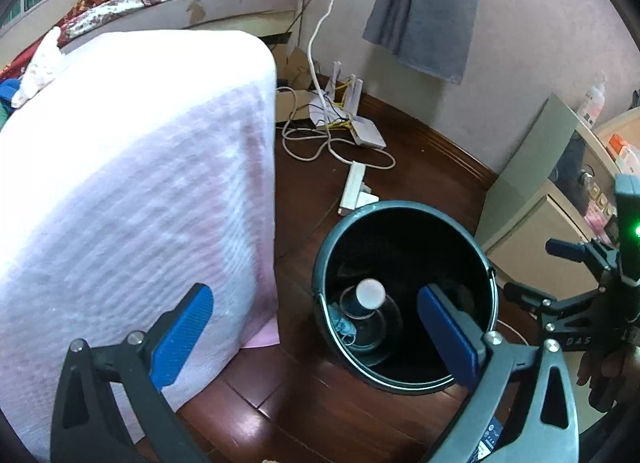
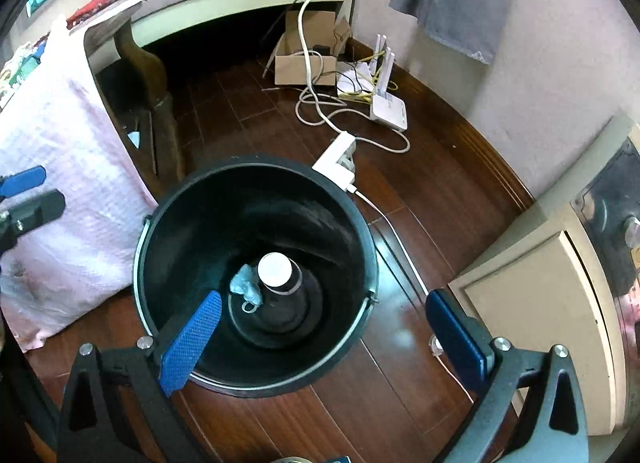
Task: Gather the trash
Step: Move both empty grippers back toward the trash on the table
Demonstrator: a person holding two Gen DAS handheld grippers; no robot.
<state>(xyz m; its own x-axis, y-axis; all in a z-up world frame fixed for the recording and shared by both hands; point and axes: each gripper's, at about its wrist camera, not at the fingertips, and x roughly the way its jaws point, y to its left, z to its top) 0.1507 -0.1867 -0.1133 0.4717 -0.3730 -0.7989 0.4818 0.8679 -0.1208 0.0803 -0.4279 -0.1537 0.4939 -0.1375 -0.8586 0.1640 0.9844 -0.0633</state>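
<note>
Black bucket holds a bottle; both hand-held grippers gape wide, empty.

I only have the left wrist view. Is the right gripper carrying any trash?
Observer: No. The right gripper is open with nothing between its pads, above the black bucket.
Operator: What is that beside the bottle in there?
Observer: A crumpled blue-grey piece, apparently a face mask, lies against the white-capped bottle.
Operator: Anything on the floor to the bucket's right?
Observer: A white cable runs from the power strip along the floor, between the bucket and the beige cabinet.
</note>
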